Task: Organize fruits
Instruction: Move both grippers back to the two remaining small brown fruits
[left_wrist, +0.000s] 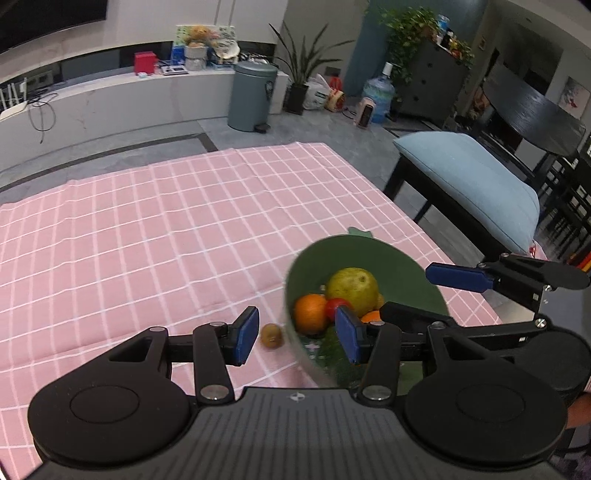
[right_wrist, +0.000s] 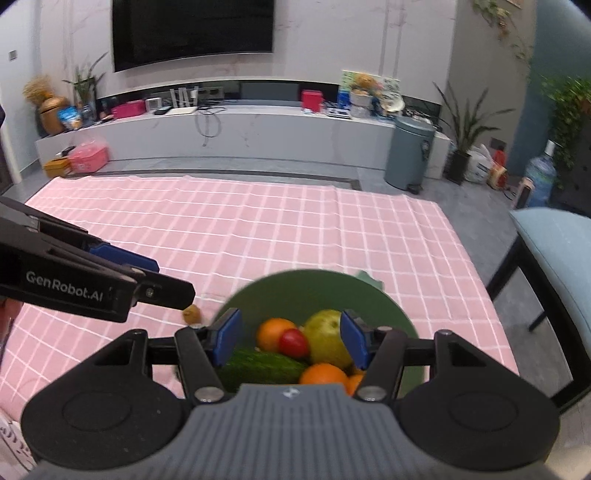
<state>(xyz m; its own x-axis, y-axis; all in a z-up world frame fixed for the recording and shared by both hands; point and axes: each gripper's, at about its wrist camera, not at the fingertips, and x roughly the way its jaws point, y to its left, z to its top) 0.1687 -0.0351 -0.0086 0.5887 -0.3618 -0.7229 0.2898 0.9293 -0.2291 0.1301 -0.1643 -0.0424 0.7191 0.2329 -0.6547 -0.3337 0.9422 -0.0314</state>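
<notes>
Nearest in the left wrist view, the left gripper (left_wrist: 299, 334) has its jaws apart with nothing clamped; its blue pads (left_wrist: 246, 334) straddle the near-left rim of the green bowl (left_wrist: 369, 251) without touching it. A small brown fruit, perhaps a kiwi (left_wrist: 272, 335), lies on the cloth between the left pad and the bowl wall, just outside the bowl.

In the right wrist view, the right gripper (right_wrist: 291, 341) is also released, its pads (right_wrist: 228, 338) standing apart above the bowl's (right_wrist: 314, 286) contents and gripping none of them. Below it lie a dark green cucumber (right_wrist: 260, 367), 2 oranges (right_wrist: 275, 332) with a third orange shape at the near edge, a small red tomato (right_wrist: 293, 342) and a yellow-green pear-like fruit (right_wrist: 325, 341). The kiwi (right_wrist: 192, 314) sits left of the bowl on the cloth.

The left gripper (right_wrist: 147, 271) enters that view from the left; its black arm reads "GenRobot.AI" in white. The right gripper (left_wrist: 458, 277) reaches over the bowl's right rim in the left view.

The bowl stands near the right, near part of a pink cloth (left_wrist: 147, 240) with a white grid. Right of it is a dark bench with a pale blue cushion (left_wrist: 469, 173).

Farther off are a grey-green pedal bin (right_wrist: 408, 153), a potted plant (right_wrist: 461, 125), a blue water jug (right_wrist: 540, 181), a pink basket (right_wrist: 88, 155) on the floor at far left, and a low white shelf with a red box (right_wrist: 312, 100) and clutter whose labels are too small to read. A dark TV (right_wrist: 192, 31) hangs on the wall.
</notes>
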